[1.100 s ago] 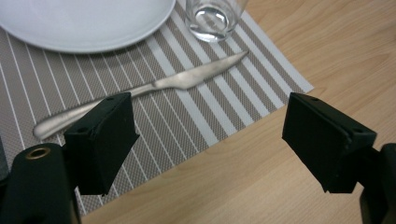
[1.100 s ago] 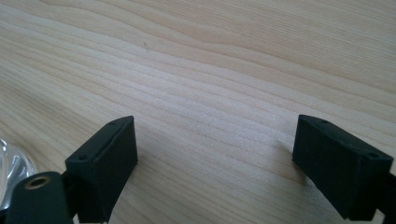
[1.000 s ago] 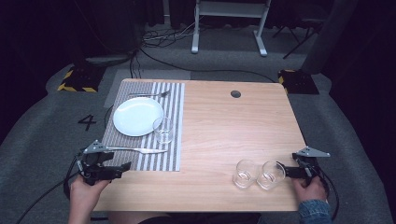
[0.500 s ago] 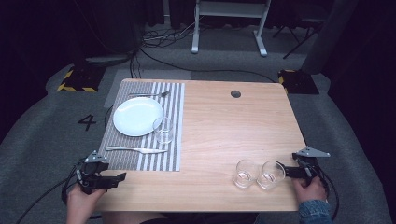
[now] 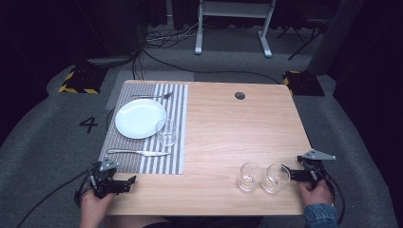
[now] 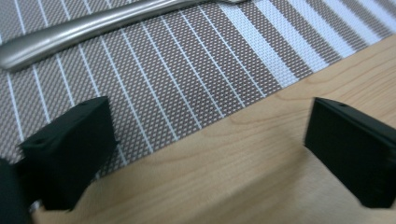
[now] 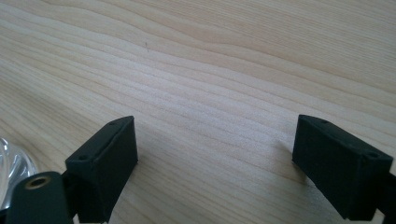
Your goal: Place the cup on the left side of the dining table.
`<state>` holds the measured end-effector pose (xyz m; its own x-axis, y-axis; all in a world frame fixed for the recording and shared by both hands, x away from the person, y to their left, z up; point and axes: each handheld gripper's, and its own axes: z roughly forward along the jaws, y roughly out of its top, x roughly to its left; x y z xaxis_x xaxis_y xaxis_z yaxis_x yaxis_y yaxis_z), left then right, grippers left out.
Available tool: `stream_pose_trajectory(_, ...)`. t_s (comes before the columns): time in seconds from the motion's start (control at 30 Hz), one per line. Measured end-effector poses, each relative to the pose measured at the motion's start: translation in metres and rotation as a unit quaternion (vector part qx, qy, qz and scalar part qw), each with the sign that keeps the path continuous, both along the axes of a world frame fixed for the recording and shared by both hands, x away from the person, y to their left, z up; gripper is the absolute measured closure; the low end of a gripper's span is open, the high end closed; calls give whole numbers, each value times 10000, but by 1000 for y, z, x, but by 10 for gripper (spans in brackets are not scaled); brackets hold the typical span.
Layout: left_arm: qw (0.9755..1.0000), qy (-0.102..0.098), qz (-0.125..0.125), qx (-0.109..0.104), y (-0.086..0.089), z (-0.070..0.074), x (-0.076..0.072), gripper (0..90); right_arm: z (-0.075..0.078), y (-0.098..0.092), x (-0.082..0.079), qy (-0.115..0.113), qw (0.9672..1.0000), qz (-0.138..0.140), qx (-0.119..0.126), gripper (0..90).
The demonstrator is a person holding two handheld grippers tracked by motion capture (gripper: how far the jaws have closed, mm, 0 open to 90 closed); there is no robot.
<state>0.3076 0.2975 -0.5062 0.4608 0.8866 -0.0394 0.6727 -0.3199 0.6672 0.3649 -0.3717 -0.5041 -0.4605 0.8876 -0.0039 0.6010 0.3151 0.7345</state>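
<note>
Resting low at the near left corner of the wooden table (image 5: 228, 128), the left gripper (image 5: 124, 183) now lies just off the striped placemat (image 5: 157, 159). A second ago it stood farther up, right beside the table knife (image 5: 138, 152); since then it has pulled back toward the person, and the knife lies alone on the near part of the mat, below the white plate (image 5: 138, 118). I judge the knife is placed and this setting is nearly complete, with the small glass (image 5: 167, 132) and the fork (image 5: 151, 96) also on the mat. In the left gripper view its jaws stand wide apart and hold nothing. The right gripper (image 5: 291, 174) has not moved; its jaws are equally spread over bare wood, empty, just beside two tumblers (image 5: 263, 178).
</note>
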Motion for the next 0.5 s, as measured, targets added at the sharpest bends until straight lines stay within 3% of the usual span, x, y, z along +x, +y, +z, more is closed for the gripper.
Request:
stream_pose_trajectory(0.03,9999,-3,-107,108,-1,0,1,0,0,0,0,-1,10000,1,-1,143)
stream_pose_trajectory(0.5,9999,15,-112,110,-1,0,1,0,0,0,0,-1,10000,4,-1,144)
